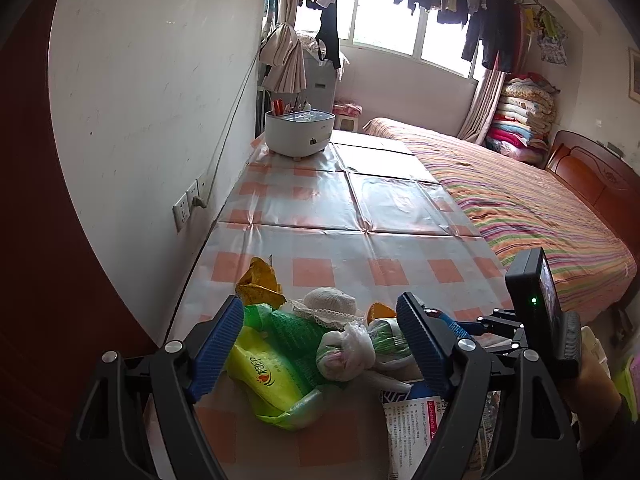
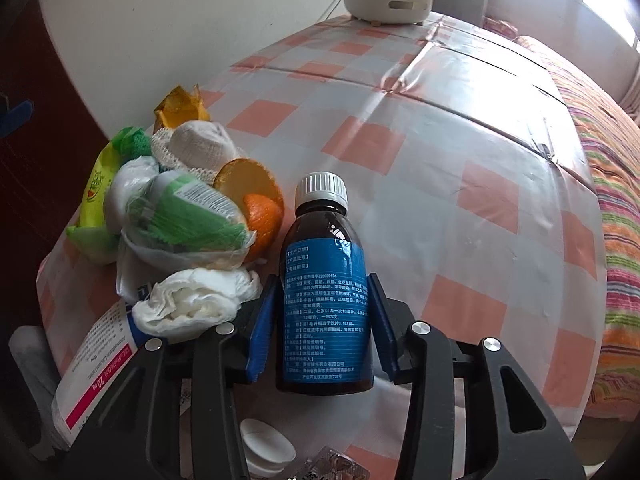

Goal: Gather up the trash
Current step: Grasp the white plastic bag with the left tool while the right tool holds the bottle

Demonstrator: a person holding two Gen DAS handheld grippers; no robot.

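Right gripper [image 2: 326,312]: you are squeezing the brown bottle [image 2: 325,292] by its middle, near table [image 2: 460,208] edge | looks hard, smooth, maybe slippery | left gripper [image 1: 320,340]: wide apart over soft trash pile [image 1: 304,344].

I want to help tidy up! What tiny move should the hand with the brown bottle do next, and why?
Probably lift the bottle straight up. The right gripper looks shut on its blue label, both pads against its sides, so the grip seems ready. The orange peel and crumpled tissue sit close on its left, so rising avoids knocking them.
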